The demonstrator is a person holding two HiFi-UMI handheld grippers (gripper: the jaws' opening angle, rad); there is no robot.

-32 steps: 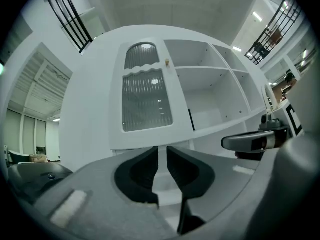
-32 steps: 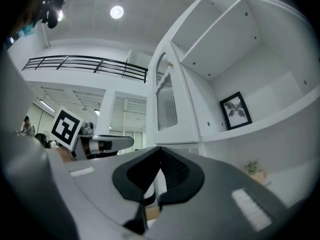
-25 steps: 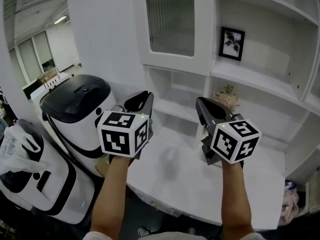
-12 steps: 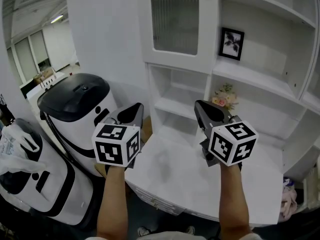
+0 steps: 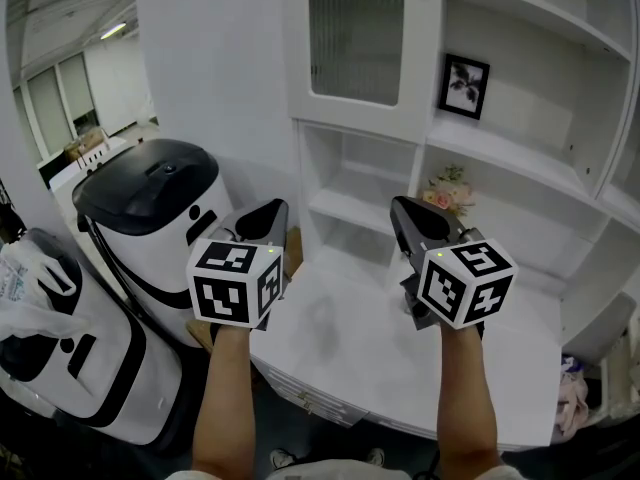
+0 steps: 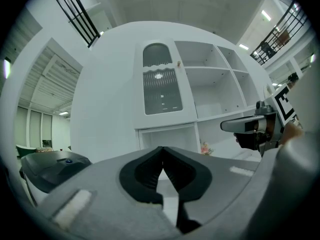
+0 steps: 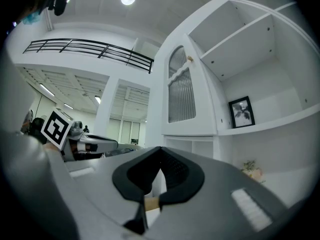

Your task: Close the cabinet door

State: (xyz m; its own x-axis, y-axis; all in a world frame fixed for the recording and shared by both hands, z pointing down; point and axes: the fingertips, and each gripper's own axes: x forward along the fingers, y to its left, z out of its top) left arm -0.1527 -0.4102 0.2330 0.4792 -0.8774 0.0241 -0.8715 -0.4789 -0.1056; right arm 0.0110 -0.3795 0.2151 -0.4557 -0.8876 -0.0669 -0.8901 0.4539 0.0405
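Observation:
The white cabinet door (image 5: 360,43) with ribbed glass stands high on the shelf unit and lies flush with its frame; I also see this door (image 6: 161,86) in the left gripper view and edge-on (image 7: 181,91) in the right gripper view, with a small knob (image 7: 190,59). My left gripper (image 5: 270,213) hovers level over the white desk (image 5: 340,338), below and left of the door, shut and empty. My right gripper (image 5: 405,213) hangs beside it at the same height, also shut with nothing between its tips. Neither touches the cabinet.
A white appliance with a black lid (image 5: 150,198) stands left of the desk, and a white bag (image 5: 30,278) lies on another unit beside it. A framed picture (image 5: 463,86) and a small flower bunch (image 5: 445,193) sit on the open shelves to the right.
My left gripper has sunk a little and drawn back from the cabinet toward the left. The right gripper has hardly shifted. The door looks the same.

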